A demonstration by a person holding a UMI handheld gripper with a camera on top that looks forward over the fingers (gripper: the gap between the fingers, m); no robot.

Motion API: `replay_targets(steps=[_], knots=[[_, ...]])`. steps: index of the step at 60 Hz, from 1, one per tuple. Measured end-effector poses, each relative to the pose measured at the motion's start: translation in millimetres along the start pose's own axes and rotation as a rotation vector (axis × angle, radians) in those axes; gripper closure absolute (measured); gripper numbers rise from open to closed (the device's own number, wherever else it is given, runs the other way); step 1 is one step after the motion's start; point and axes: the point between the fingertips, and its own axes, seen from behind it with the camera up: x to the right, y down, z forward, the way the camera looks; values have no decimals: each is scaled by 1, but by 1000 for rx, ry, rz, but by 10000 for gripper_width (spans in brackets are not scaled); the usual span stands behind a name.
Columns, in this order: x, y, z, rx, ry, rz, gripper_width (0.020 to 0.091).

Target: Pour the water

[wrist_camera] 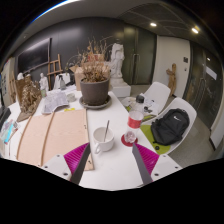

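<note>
A white mug (104,138) with a spoon or stick standing in it rests on the white table (110,168), just ahead of my fingers. To its right stands a small bottle or cup (134,120) with a red label, and a red round lid or coaster (128,139) lies beside the mug. My gripper (111,164) is open above the table, nothing between its magenta pads (76,155). The mug sits a little beyond the gap, nearer the left finger.
A potted dry plant (95,88) stands further back on the table. Wooden boards (52,135) and papers lie to the left. A black backpack (171,126) rests on a green-seated chair to the right; white chairs (156,96) stand behind.
</note>
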Motion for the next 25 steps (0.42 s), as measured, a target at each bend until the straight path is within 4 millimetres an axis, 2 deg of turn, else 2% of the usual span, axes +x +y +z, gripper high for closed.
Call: replay_targets(steps=[12, 25], knots=[[-22, 6, -17, 0, -2, -50, 243], [-37, 12, -21, -6, -4, -93, 246]])
